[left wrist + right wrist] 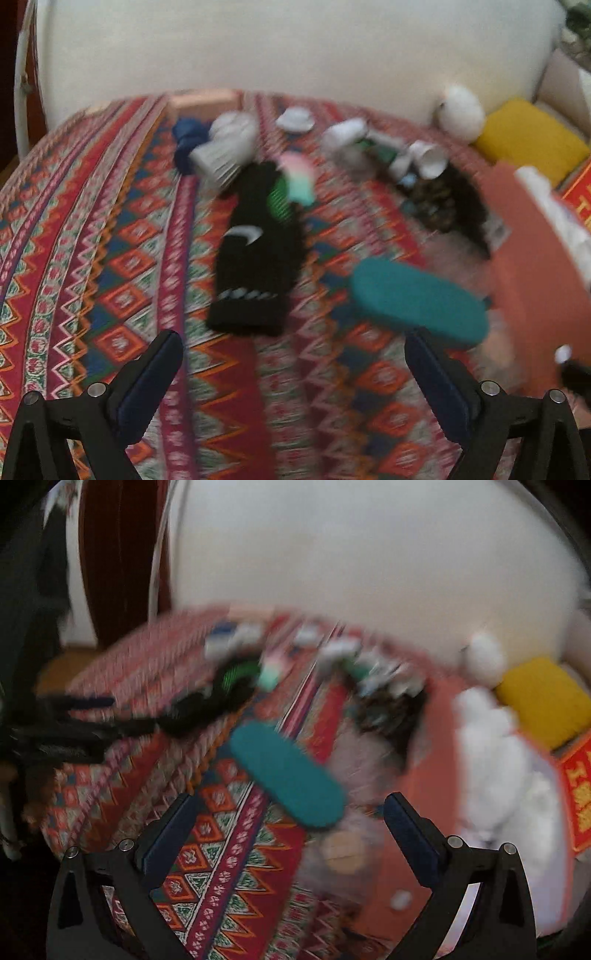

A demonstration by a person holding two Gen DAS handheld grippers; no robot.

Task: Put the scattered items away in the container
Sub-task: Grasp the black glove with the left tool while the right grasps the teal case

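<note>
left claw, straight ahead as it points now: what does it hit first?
Most likely the black sock, which lies on the patterned cloth dead ahead of the open left claw. The teal oval piece sits off to the right of that line. Motion blur makes depth uncertain.

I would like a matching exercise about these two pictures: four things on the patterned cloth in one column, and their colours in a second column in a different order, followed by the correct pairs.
Things
1. sock
2. oval flat object
3. cushion
4. container

Colours
A. yellow
B. orange
C. black
D. teal

Pairs: 1-C, 2-D, 3-A, 4-B.

The oval flat object lies nearest the container; both pictures are blurred, so finer details cannot be told.
</note>
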